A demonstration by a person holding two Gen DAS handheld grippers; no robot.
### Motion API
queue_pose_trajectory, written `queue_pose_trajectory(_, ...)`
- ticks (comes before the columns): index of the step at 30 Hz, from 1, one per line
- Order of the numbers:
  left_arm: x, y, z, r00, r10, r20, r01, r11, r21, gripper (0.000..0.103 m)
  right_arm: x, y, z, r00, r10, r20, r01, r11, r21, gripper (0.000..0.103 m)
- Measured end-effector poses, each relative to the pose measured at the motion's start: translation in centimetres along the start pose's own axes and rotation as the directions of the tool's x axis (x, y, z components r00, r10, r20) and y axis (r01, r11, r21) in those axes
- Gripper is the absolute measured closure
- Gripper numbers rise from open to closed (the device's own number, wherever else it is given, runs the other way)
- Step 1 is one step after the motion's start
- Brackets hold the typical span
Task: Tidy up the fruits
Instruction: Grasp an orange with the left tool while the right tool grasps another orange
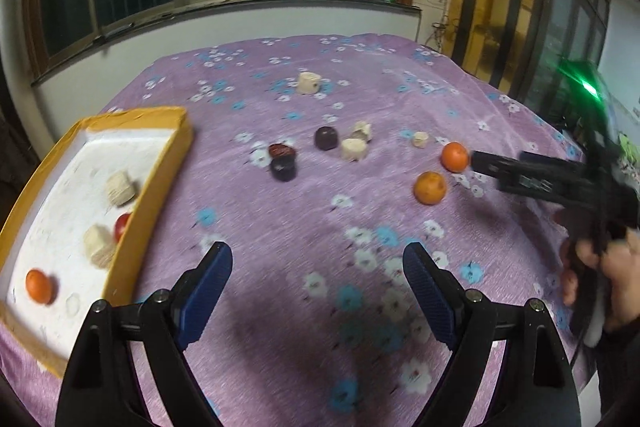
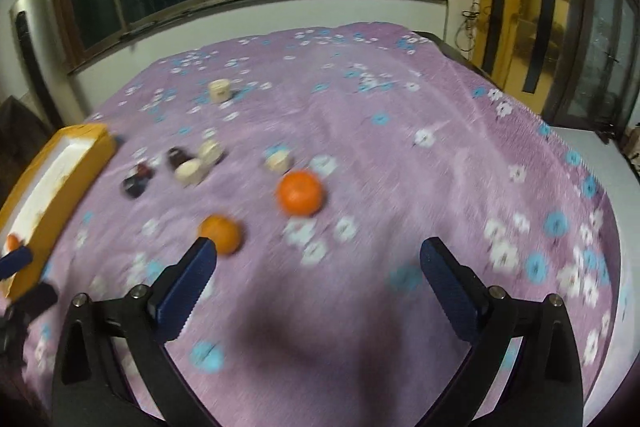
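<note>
Two oranges lie on the purple flowered cloth: one (image 1: 455, 157) (image 2: 300, 193) farther away, one (image 1: 430, 187) (image 2: 221, 233) nearer. A yellow-rimmed white tray (image 1: 168, 163) (image 2: 86, 151) at the left holds an orange (image 1: 39, 285), a red fruit (image 1: 122, 226) and two pale chunks (image 1: 120, 188). My left gripper (image 1: 318, 267) is open and empty, just right of the tray. My right gripper (image 2: 318, 259) is open and empty, short of the far orange; in the left wrist view its fingertips (image 1: 486, 161) sit right beside that orange.
Dark purple fruits (image 1: 326, 137) (image 1: 283, 167) and a red-brown one (image 1: 280, 149) lie mid-cloth with several pale chunks (image 1: 354, 148) (image 1: 308, 83) (image 2: 219, 90). A windowed wall stands beyond the bed's far edge; the bed's right edge (image 2: 592, 143) is near.
</note>
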State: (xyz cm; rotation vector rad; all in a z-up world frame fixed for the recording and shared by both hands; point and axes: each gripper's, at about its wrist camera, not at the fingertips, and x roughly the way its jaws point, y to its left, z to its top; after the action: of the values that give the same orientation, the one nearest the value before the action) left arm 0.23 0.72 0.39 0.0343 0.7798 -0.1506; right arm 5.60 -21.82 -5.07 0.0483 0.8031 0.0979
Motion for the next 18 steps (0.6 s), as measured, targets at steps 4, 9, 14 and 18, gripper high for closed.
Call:
queue_pose_trajectory(4, 1.5, -1.0, 0.9, 1.0, -0.012, -0.013, 0.012, 1.0, 0.013, 0.016, 2.8, 0.1, 1.6, 0.999, 0.011, -0.036, -0.011, 1.0, 0.003, 0.013)
queue_pose_trajectory(9, 3.9, -2.9, 2.2, 0.998, -0.053, -0.025, 0.053, 0.999, 0.011, 0.016, 6.1, 0.6, 2.3, 0.993, 0.028, -0.113, -0.027, 1.0, 0.006, 0.033)
queue_pose_trajectory(14, 6.6, -6.1, 3.1, 0.993, -0.103, -0.053, 0.104, 0.994, 0.024, 0.016, 6.1, -0.3, 2.5, 0.99, 0.05, -0.129, -0.047, 0.999, 0.025, 0.067)
queue_pose_trajectory(18, 8.2, -8.2, 3.7, 0.993, -0.103, -0.06, 0.106, 0.993, 0.051, 0.023, 5.5, -2.2, 2.0, 0.993, 0.041, -0.114, -0.036, 0.998, 0.049, 0.067)
